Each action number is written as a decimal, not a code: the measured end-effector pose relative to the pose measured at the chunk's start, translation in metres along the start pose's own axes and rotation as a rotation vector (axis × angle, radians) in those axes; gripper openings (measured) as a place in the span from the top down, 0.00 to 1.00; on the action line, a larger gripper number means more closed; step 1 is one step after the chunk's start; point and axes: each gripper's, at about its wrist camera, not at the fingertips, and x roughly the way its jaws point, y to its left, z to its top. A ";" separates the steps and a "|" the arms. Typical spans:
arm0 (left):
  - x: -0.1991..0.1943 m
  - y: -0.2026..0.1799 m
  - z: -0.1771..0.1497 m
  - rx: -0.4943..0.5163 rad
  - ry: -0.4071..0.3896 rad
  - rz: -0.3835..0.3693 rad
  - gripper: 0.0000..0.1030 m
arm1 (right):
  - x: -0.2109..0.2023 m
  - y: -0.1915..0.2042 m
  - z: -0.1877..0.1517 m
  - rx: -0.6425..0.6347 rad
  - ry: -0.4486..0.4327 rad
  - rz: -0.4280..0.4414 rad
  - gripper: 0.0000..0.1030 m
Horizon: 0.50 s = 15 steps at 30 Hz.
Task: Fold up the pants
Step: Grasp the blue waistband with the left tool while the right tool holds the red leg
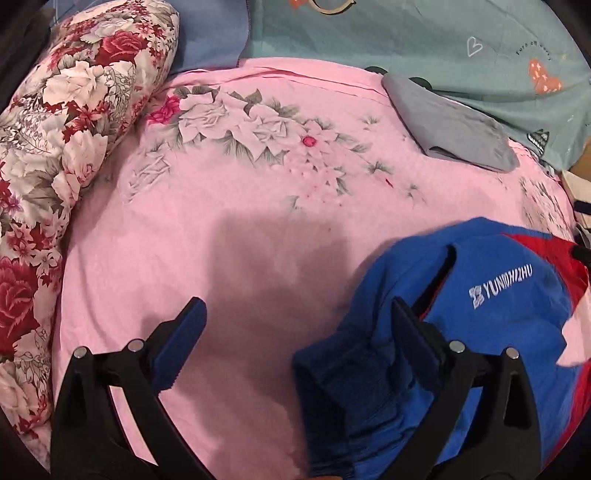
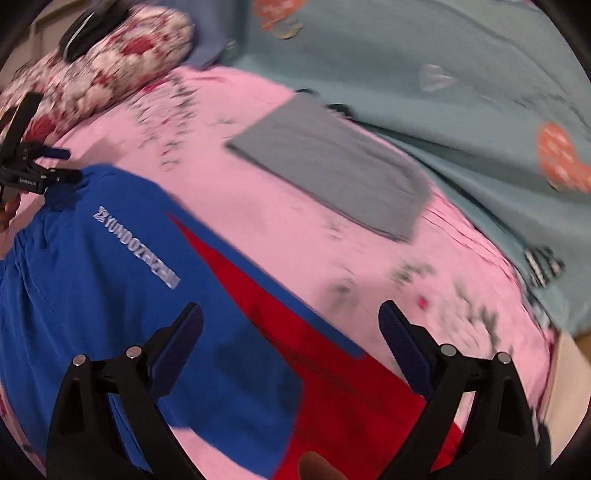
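left gripper (image 1: 295, 317): its black arms with dark blue padded fingers are standing wide apart over the bed; one finger (image 1: 413, 332) is lying against the bunched waist edge of the pants, the other is hovering over bare sheet, so nothing is being clamped.
right gripper (image 2: 290, 325): its fingers are spread wide apart too, hovering above the red panel of the pants and pinching nothing; this view is blurring with motion.
pants: the blue fabric pants with a red side panel and white lettering (image 1: 480, 295) are lying on the bed, rumpled at the waist in the left wrist view; in the right wrist view they (image 2: 110, 258) are stretching from the far left toward the near edge.
bed surface: a pink sheet printed with pale flowers (image 1: 240, 184) is lying under everything.
grey item: a folded flat grey cloth (image 2: 332, 170) is resting on the sheet, well apart from the pants, near a teal printed cover (image 1: 406, 33).
left edge: a quilt with red and white roses (image 1: 74, 110) is lying rolled along the sheet.
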 end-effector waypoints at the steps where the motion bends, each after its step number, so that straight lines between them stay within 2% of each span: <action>1: -0.001 0.001 -0.001 0.005 -0.003 -0.014 0.03 | 0.008 0.005 0.008 -0.024 0.015 0.024 0.07; 3: -0.006 0.001 -0.001 0.008 -0.018 -0.044 0.03 | 0.026 0.020 0.024 -0.082 0.051 0.067 0.07; 6: -0.013 -0.003 -0.002 0.035 -0.049 -0.111 0.03 | 0.051 0.040 0.040 -0.141 0.144 0.182 0.07; 7: -0.015 -0.005 -0.003 0.053 -0.057 -0.118 0.03 | 0.056 0.044 0.043 -0.151 0.154 0.190 0.07; 10: -0.016 -0.006 -0.004 0.072 -0.081 -0.107 0.03 | 0.072 0.052 0.046 -0.207 0.194 0.141 0.07; 12: -0.011 -0.004 -0.004 0.061 -0.085 -0.095 0.04 | 0.081 0.052 0.045 -0.192 0.223 0.156 0.08; 14: -0.002 -0.004 -0.005 0.058 -0.073 -0.104 0.04 | 0.080 0.053 0.044 -0.179 0.217 0.209 0.29; 15: 0.003 -0.005 -0.004 0.061 -0.067 -0.110 0.05 | 0.076 0.055 0.044 -0.185 0.208 0.219 0.35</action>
